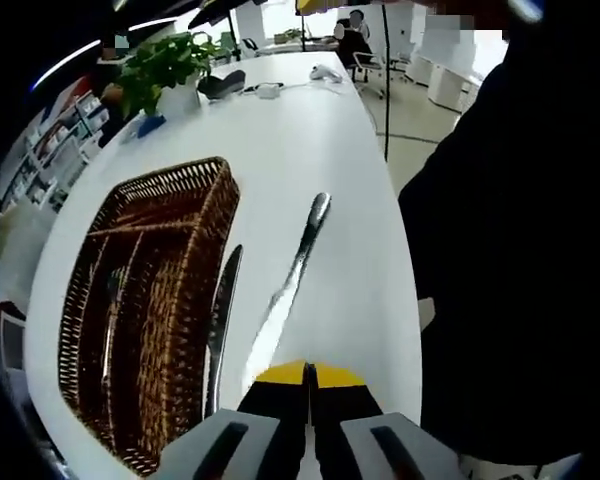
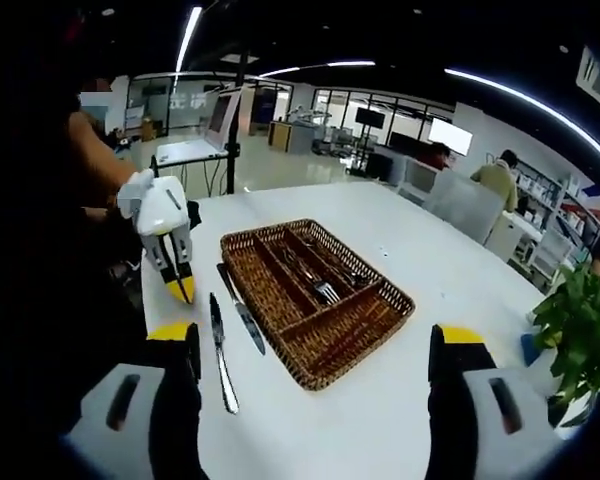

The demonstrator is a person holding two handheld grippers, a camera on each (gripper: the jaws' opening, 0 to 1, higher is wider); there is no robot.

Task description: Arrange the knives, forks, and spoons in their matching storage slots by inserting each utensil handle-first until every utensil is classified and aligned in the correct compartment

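A wicker tray (image 2: 320,300) with long compartments sits mid-tabletop (image 2: 430,270); forks (image 2: 315,280) lie in its middle slots. Two knives lie on the tabletop just beside the tray's long side, near the edge by the person: one knife (image 1: 292,285) right ahead of the left gripper (image 1: 308,375), whose jaws are pressed together, the other knife (image 1: 220,320) closer to the tray. The right gripper (image 2: 315,350) stands wide apart, holding nothing.
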